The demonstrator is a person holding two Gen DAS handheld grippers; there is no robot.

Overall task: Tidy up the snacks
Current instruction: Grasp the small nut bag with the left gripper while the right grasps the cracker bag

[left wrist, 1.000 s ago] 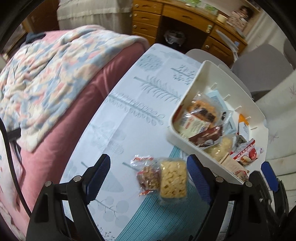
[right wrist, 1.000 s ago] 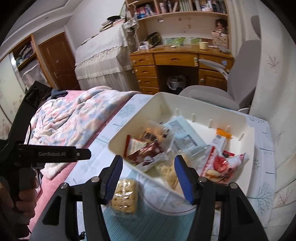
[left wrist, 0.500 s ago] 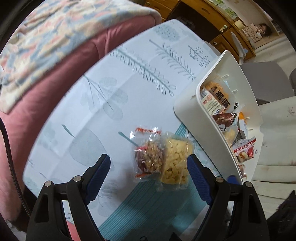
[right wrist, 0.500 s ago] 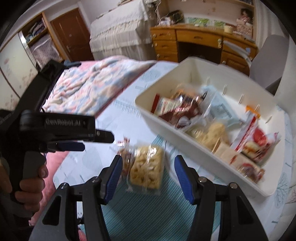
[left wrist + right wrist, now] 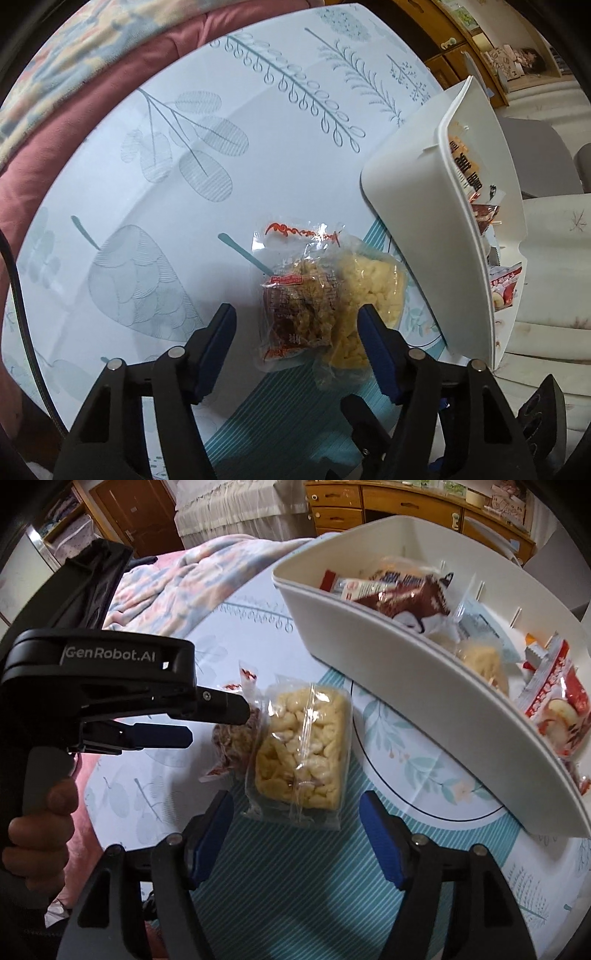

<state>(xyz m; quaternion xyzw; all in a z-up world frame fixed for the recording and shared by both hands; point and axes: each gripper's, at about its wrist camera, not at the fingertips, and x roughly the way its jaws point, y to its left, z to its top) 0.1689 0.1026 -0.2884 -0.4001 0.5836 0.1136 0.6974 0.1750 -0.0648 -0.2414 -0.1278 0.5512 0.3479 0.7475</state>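
Two clear-wrapped snacks lie side by side on the table. The brown snack with red print point(image 5: 299, 306) is on the left, the yellow puffed snack point(image 5: 369, 295) on the right, partly under it. My left gripper point(image 5: 295, 328) is open, low over the brown snack, jaws on either side of it. In the right wrist view my right gripper point(image 5: 295, 812) is open just in front of the yellow snack point(image 5: 303, 749); the brown snack point(image 5: 232, 738) is half hidden behind the left gripper's body point(image 5: 110, 686). The white bin point(image 5: 388, 657) holds several snacks.
The table has a white leaf-print cloth point(image 5: 184, 147) with a teal striped part point(image 5: 295, 886) near me. The bin wall point(image 5: 413, 229) stands close to the right of the snacks. A pink bed with a flowered quilt point(image 5: 192, 576) borders the table's left side. Wooden drawers point(image 5: 369, 506) stand behind.
Both grippers have dropped lower and moved closer to the two snacks on the table. The left gripper now straddles the brown snack. Both stay open.
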